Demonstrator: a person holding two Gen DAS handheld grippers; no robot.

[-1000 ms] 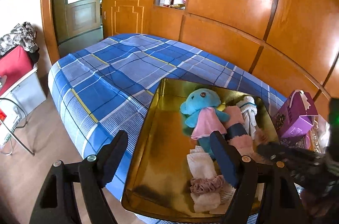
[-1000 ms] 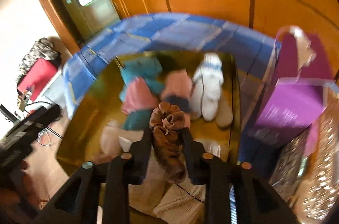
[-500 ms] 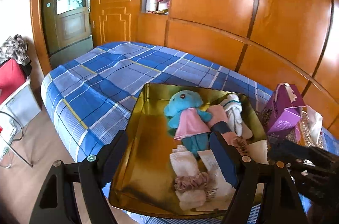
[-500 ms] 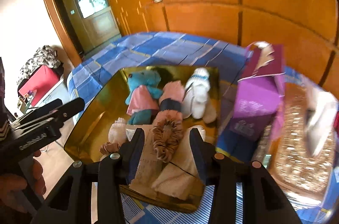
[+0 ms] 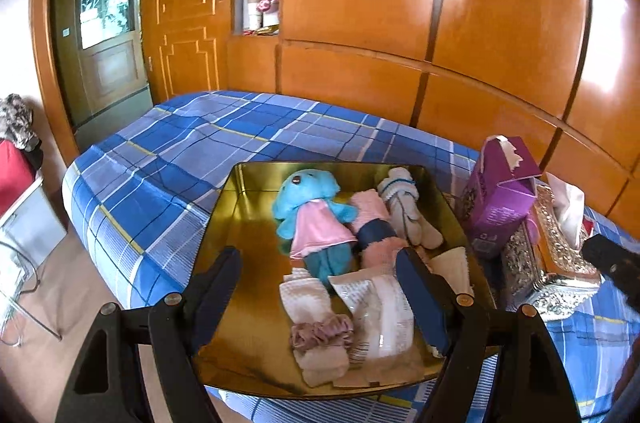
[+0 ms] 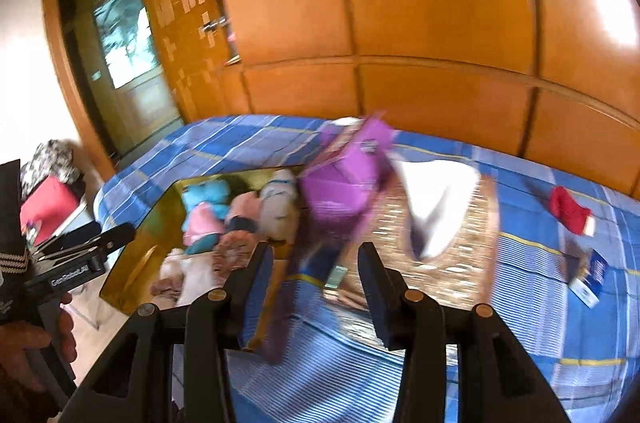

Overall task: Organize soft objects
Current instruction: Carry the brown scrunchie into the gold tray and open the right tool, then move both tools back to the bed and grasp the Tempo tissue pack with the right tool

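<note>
Blue plaid bed [image 5: 168, 159], purple box [image 5: 498, 199], wooden wardrobe [image 5: 500, 3]

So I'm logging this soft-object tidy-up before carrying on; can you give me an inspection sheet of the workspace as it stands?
Surface: blue plaid bedsheet on a bed.
Job's things: gold metal tray holding a blue plush toy in a pink dress, a pale plush toy, a mauve scrunchie and folded cloths.
Clutter: purple carton, glittery tissue box, red item on the sheet.
Grippers: left gripper open, empty; right gripper open, empty, jaws just opened.
Cables: nothing seen.
Surroundings: orange wooden wardrobe, door.
</note>
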